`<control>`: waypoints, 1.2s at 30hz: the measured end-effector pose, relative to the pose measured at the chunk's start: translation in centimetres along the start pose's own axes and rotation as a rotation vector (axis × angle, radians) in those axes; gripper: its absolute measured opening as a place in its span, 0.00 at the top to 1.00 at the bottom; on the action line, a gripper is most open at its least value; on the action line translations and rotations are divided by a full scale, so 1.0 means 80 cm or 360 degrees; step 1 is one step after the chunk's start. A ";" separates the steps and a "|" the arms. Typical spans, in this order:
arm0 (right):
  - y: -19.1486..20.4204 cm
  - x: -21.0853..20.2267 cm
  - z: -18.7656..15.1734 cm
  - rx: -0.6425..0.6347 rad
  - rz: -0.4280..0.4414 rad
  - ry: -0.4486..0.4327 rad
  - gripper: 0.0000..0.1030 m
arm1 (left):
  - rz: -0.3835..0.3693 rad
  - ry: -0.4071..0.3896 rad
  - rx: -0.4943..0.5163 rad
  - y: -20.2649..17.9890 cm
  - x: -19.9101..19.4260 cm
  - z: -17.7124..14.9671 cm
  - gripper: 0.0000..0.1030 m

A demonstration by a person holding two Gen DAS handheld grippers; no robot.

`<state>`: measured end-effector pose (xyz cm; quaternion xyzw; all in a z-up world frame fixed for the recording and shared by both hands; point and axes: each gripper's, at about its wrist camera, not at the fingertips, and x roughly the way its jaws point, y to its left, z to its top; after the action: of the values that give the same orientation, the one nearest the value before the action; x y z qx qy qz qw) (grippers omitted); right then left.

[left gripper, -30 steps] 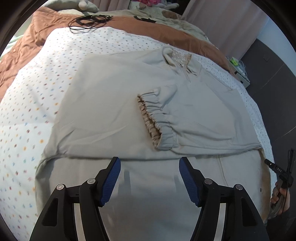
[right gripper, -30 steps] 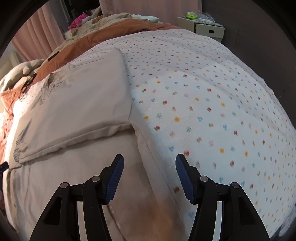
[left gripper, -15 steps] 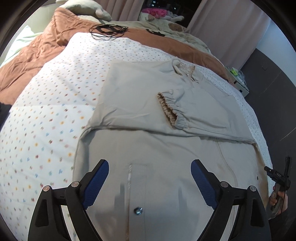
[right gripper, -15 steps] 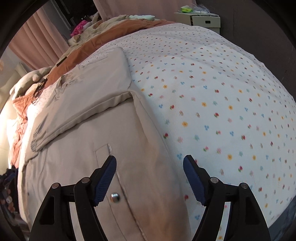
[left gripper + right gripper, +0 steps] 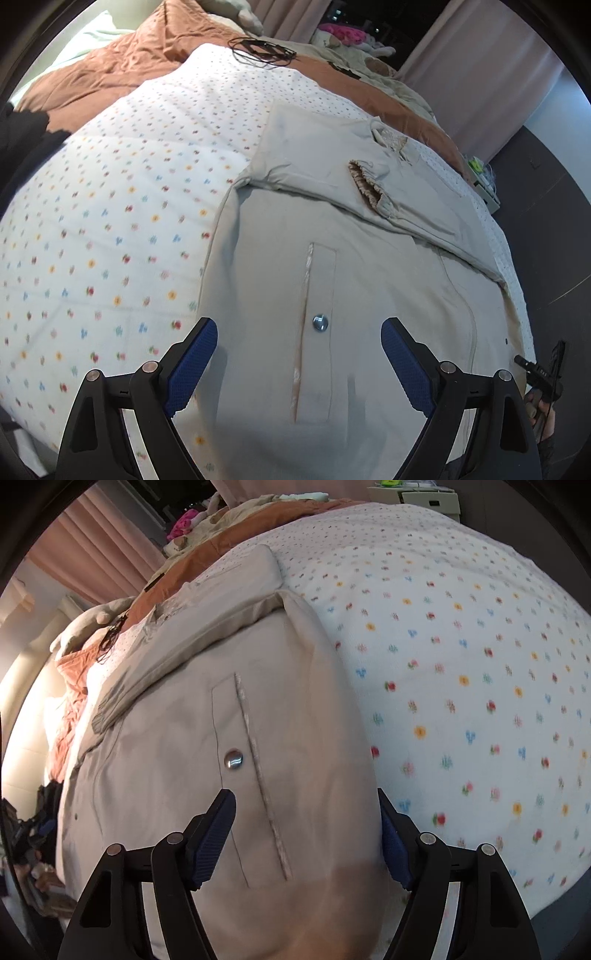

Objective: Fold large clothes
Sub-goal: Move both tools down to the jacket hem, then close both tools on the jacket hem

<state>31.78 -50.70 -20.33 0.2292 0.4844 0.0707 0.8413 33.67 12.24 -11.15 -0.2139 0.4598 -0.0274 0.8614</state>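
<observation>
While both claws stand apart and empty, the beige jacket (image 5: 369, 295) lies flat on the bed (image 5: 110, 221).
Left claw (image 5: 299, 365) and right claw (image 5: 306, 834), jaws just widened, hover over its near hem; floral cover lies bare either side; a black cable (image 5: 262, 51) rests far off.

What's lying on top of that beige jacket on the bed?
A folded-over sleeve with a gathered cuff lies across the jacket. What the sleeve covers, and the bedspread beneath the jacket, is hidden.
</observation>
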 end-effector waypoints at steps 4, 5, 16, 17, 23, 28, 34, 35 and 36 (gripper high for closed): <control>-0.007 -0.011 -0.022 0.0021 0.0110 -0.0009 0.28 | 0.0004 0.0030 -0.0007 0.008 -0.001 -0.017 0.20; -0.011 -0.015 -0.029 0.0042 0.0154 -0.0011 0.28 | 0.0011 0.0034 -0.0003 0.009 -0.002 -0.020 0.21; -0.027 -0.034 -0.086 0.0182 0.0489 -0.0005 0.33 | -0.0012 0.0084 -0.0049 0.046 -0.017 -0.063 0.41; -0.029 -0.034 -0.090 0.0204 0.0522 -0.0008 0.34 | -0.0023 0.0085 -0.0067 0.049 -0.018 -0.066 0.41; -0.036 -0.028 -0.104 0.0279 0.0655 -0.0019 0.36 | -0.0109 0.0110 -0.0169 0.065 -0.023 -0.077 0.41; -0.030 -0.023 -0.096 0.0305 0.0617 -0.0031 0.37 | -0.0206 0.0151 -0.0264 0.080 -0.022 -0.083 0.41; -0.023 -0.015 -0.082 0.0324 0.0579 -0.0034 0.37 | -0.0281 0.0210 -0.0329 0.089 -0.008 -0.085 0.46; -0.022 -0.014 -0.081 0.0329 0.0579 -0.0036 0.37 | -0.0283 0.0214 -0.0331 0.089 -0.005 -0.084 0.47; -0.023 -0.014 -0.082 0.0335 0.0580 -0.0037 0.38 | -0.0297 0.0214 -0.0340 0.089 -0.002 -0.083 0.47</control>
<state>25.49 -50.61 -23.07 0.4005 0.4299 0.1681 0.7915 27.16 16.45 -17.06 -0.3437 0.4950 -0.0726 0.7947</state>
